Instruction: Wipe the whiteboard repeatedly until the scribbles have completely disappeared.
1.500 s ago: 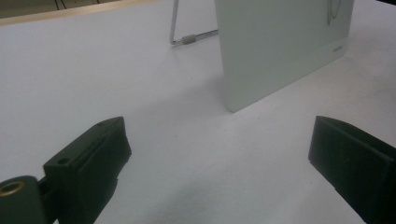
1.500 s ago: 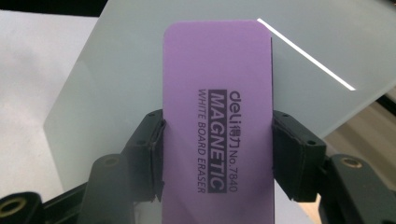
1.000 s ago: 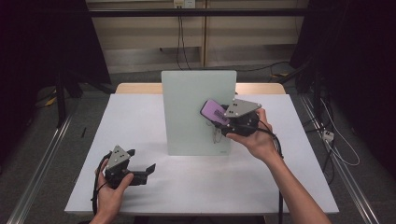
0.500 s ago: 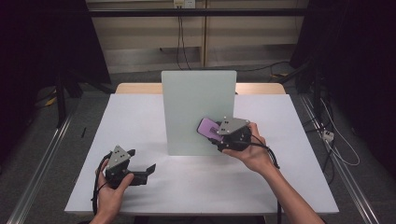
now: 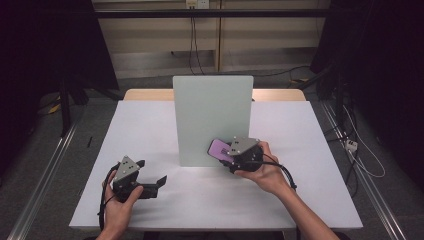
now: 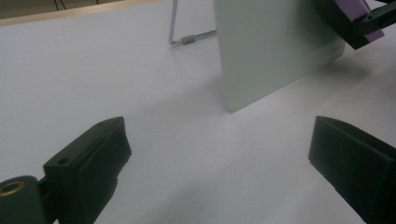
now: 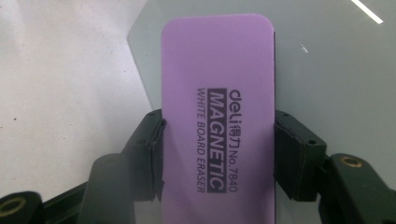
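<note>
Right gripper (image 5: 226, 155) clenched on the purple eraser (image 7: 218, 116), pads pressing both long edges, eraser jutting toward 10 o'clock in the high view with its face against the lower right of the upright pale-green board (image 5: 212, 117). Eraser: flat, rounded corners, lilac, black print "deli MAGNETIC WHITE BOARD ERASER No.7840". Right hand (image 5: 265, 170) comes in from 5 o'clock, low near the white surface (image 5: 150, 125); left gripper (image 6: 219, 154), at 7 o'clock of the board, released, jaws wide apart and empty, resting low on the surface.
</note>
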Tool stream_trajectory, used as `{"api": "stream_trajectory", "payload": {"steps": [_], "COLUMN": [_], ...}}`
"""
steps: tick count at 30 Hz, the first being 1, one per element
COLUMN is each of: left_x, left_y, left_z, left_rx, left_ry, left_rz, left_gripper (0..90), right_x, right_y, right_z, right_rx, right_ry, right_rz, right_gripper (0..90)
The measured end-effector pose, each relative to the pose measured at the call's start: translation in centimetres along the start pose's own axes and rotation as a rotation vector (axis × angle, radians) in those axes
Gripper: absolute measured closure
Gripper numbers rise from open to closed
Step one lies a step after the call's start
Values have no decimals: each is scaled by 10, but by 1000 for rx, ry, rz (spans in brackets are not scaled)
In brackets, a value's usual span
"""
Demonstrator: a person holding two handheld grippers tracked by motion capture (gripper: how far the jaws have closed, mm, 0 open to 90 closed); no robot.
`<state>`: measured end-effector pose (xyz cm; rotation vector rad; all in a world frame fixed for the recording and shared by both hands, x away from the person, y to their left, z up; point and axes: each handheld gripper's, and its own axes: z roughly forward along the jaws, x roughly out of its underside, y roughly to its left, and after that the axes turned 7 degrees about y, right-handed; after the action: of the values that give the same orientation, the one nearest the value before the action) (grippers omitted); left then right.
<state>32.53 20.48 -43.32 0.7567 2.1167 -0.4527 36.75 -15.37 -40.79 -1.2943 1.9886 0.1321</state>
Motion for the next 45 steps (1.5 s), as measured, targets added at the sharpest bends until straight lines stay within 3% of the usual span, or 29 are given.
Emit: {"api": "stream_trajectory", "payload": {"steps": [9,19,22,31,38,45], "left_x": [0,0,0,0,0,0], "left_y": [1,1,1,1,1,0], "left_z": [-1,-2,-2,-1,-1,0], "left_rx": [0,1,1,1,4,6], "left_ry": [-2,-7,-6,-5,-3,1], "left_rz": [-1,2,2,3,2,1], "left_gripper": [48,47,48,47,47,48], "right_x": [1,1,-1,-26,-42,-56], "right_y": [9,9,2,-37,-60,-73], "right_z": [10,12,2,-39,-61,-71], "right_rx": [-29,-43,-9,112,192,214], "right_ry": [47,51,30,-37,-106,-133], "right_rz": [-33,-37,-20,-9,40,56], "right_gripper": [426,426,426,425,425,425]}}
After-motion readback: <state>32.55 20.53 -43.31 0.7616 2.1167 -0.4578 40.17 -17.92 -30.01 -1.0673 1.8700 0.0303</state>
